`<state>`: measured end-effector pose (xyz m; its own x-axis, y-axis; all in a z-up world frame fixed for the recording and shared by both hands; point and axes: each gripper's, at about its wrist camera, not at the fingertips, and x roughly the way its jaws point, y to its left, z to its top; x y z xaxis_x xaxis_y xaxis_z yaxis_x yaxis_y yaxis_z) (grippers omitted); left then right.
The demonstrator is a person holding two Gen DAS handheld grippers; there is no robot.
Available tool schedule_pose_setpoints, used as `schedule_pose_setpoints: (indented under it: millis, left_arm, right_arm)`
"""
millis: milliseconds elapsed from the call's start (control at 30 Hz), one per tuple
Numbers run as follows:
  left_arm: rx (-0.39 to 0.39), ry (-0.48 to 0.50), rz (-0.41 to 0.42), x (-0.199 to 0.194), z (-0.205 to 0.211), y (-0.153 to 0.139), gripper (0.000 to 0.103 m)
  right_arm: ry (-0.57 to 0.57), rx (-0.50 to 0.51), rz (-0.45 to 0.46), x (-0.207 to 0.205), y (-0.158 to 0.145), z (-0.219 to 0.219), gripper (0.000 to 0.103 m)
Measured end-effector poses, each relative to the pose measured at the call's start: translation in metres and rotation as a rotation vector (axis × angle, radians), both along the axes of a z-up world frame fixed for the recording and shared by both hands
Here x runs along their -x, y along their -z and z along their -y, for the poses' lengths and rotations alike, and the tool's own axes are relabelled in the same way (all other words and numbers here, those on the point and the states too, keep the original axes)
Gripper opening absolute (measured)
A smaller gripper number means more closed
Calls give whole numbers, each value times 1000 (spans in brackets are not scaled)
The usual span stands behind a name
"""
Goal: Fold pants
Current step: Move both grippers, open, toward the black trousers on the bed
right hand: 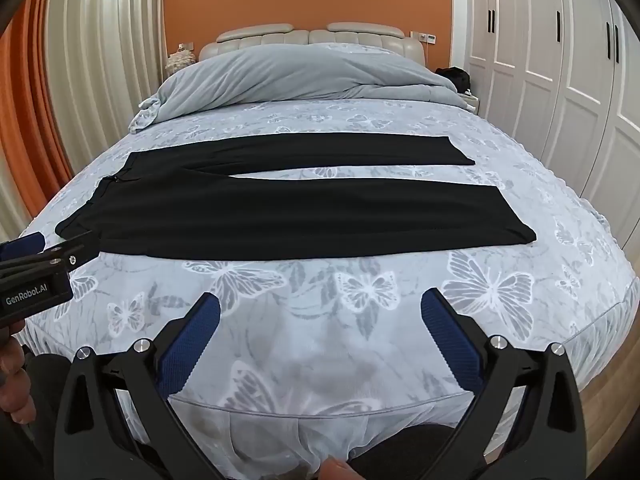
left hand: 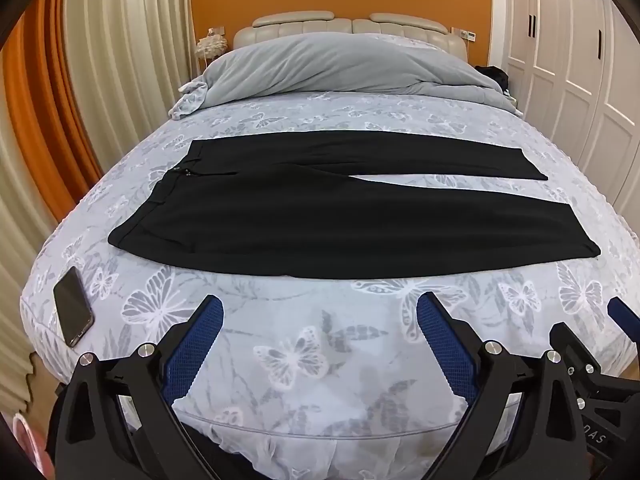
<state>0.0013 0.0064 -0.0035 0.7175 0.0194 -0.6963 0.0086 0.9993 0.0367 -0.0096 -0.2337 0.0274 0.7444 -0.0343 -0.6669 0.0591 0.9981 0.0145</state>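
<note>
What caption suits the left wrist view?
Open left gripper hovers above the bed before black pants laid flat, phone nearby.

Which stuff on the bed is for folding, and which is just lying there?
For the job:
- long black fabric pants, spread flat
- left claw, open
- right claw, open

Just lying about:
- flat black rectangular phone, near the bed's left edge
- rumpled grey duvet, by the headboard

One pants (left hand: 256, 220), one phone (left hand: 73, 312), two grippers (left hand: 318, 322) (right hand: 320, 318).
</note>
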Motion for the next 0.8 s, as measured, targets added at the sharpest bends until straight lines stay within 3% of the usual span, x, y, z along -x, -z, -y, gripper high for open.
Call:
schedule_pose_setpoints:
  millis: [800]
  left_arm:
    - [-92, 34, -98, -58, 23, 38, 98]
  right_arm:
    - [12, -20, -86, -53, 38, 16, 98]
